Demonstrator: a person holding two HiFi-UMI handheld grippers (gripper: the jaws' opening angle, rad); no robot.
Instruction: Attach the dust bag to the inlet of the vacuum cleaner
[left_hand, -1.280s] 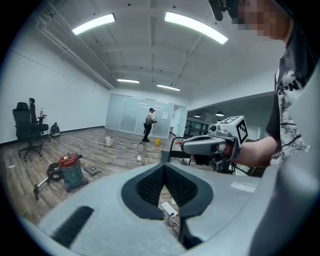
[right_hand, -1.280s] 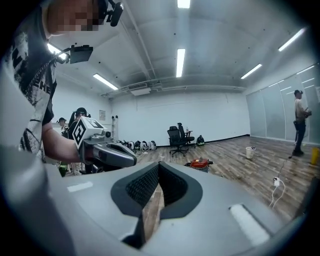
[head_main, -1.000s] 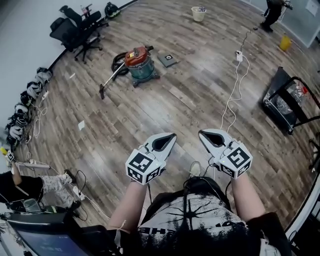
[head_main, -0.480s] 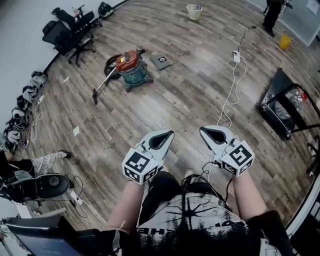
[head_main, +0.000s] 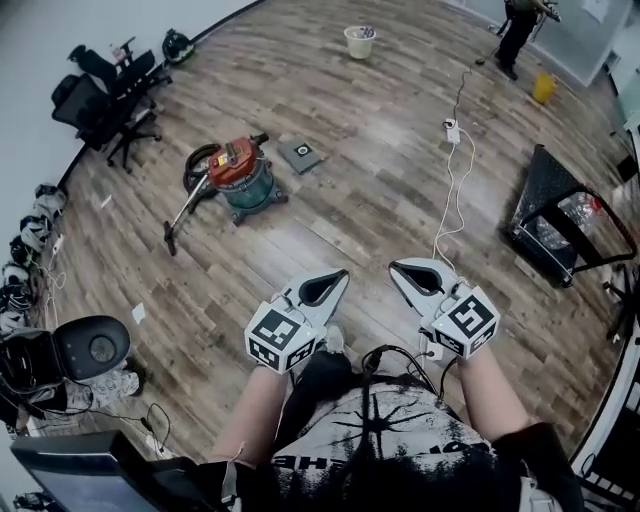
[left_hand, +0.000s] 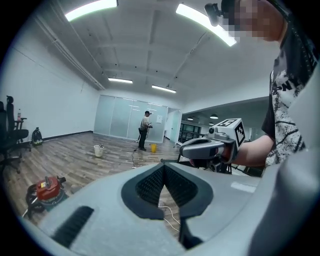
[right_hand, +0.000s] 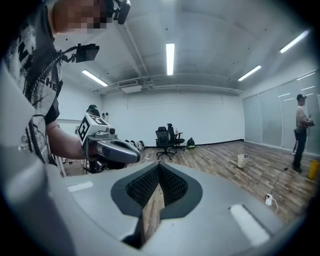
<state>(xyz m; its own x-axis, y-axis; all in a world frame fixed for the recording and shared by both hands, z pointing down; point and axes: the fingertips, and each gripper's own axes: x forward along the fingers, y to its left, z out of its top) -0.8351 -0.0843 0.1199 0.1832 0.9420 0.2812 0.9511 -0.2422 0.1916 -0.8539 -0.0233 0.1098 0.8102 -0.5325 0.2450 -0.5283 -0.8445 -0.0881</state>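
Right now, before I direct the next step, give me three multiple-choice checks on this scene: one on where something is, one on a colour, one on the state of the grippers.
1. In the head view, the vacuum cleaner stands:
A) on the wood floor, ahead and to the left of the grippers
B) between the two grippers
C) on top of a black cart

2. Its top is:
A) yellow
B) red
C) white

3. The left gripper and right gripper are:
A) both shut on a hose
B) one open, one shut
C) both shut, with nothing between the jaws

Answers:
1 A: it sits on the floor planks, up and left of both grippers.
2 B: the lid shows red over a teal body.
3 C: each gripper view shows its jaws together, with only floor beyond them.
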